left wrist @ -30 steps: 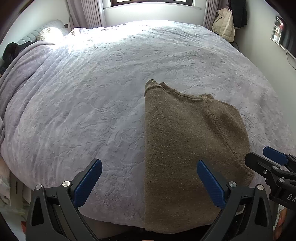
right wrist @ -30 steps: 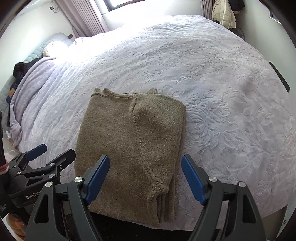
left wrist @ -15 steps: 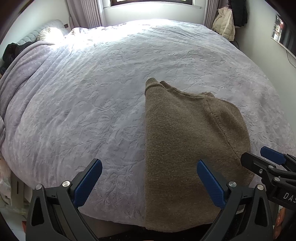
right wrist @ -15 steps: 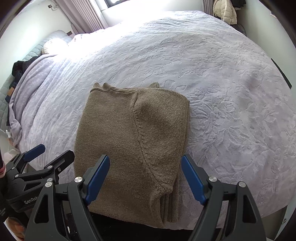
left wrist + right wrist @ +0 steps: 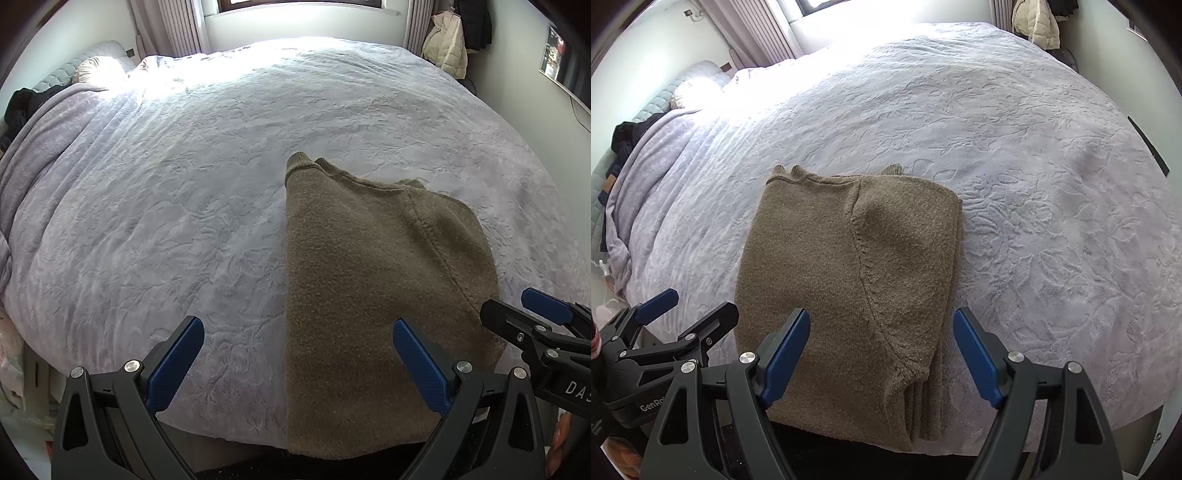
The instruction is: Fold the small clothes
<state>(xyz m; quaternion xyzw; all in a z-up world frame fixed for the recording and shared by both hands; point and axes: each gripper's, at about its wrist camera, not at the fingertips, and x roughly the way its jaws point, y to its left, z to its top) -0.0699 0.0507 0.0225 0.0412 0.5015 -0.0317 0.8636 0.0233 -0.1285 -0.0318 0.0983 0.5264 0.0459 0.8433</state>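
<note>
Two grippers, both spread wide with nothing in them, just hanging over the near edge of the bed [image 5: 1034, 155]. The brown sweater [image 5: 849, 277] is lying flat on the lilac bedspread [image 5: 166, 221] right at that near edge, and honestly it looks mostly folded already: sides tucked in so it's a long narrow rectangle, with stacked layers showing along its right side in the right wrist view and the ribbed collar bits poking out at the far end.

The left gripper [image 5: 295, 365] has its jaws straddling the sweater's left edge from above, not touching as far as anyone can tell. The right gripper [image 5: 881, 358] sits over the near right corner, same deal, pads clear of the knit.

What's probably left: one more fold, near end up to the far end, to make it a compact square. Only one garment shows, so whether more pieces are waiting can't be said.
</note>
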